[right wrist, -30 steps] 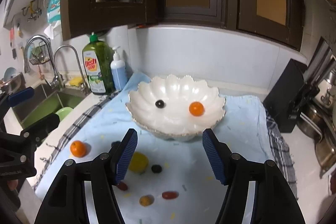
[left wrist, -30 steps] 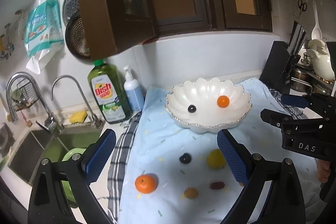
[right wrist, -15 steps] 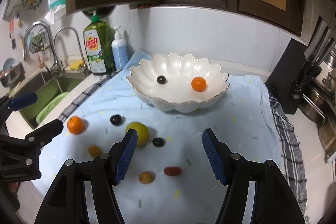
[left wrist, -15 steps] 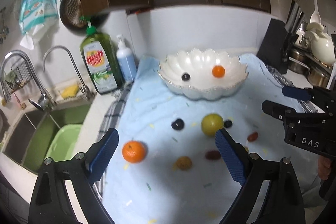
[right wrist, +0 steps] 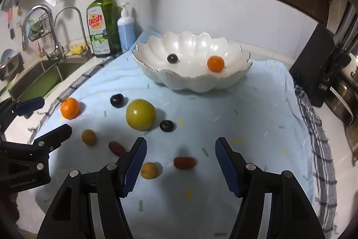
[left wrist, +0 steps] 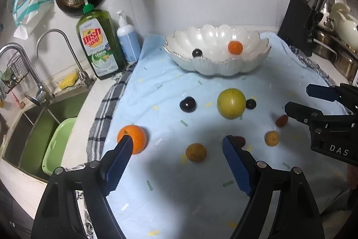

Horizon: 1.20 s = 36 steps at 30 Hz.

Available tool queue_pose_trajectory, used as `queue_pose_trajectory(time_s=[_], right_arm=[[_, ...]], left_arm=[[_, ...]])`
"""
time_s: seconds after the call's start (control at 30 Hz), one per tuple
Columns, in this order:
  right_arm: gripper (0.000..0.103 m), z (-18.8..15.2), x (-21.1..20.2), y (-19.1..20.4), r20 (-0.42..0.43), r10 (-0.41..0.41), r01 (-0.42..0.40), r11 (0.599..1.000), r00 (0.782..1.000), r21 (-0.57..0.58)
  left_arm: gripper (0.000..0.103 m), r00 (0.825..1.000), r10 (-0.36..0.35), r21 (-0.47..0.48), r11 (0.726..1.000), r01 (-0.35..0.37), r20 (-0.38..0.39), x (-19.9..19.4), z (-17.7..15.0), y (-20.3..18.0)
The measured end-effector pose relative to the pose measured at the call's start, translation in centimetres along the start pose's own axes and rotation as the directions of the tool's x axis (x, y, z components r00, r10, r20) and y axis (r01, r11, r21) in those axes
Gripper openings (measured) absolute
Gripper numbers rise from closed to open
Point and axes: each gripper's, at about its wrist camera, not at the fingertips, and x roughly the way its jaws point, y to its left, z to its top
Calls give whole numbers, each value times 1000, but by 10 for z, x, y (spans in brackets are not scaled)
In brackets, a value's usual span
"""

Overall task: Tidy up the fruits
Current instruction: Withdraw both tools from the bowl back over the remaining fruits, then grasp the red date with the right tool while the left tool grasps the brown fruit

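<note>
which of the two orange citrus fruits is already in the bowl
The smaller orange fruit, resting inside the white scalloped bowl near a dark grape. The larger mandarin lies on the blue cloth.

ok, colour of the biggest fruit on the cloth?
Yellow-green, clearest in the right wrist view.

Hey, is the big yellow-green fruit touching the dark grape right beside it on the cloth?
Apart. The right wrist view shows blue cloth between the yellow-green fruit and the dark grape; in the left wrist view they only overlap.
</note>
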Motion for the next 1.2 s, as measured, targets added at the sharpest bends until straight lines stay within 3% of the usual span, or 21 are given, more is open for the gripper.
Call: queue_pose_trajectory(time_s=[0.63,1.03,1.2], right_arm=[[46,-18,43,-11,-130,24,-16,998,991,63],[30,-19,51,-10,-160,41,-33,998,986,54],[29,-20,51,-9,-158,38,-31,999,987,44]], left_arm=[[54,993,-48,25,998,51,-107,44,-9,-11],[30,985,-82,5,997,83,-150,58,-11,-13],[28,984,-92,-1,996,93,-153,59,-12,-14]])
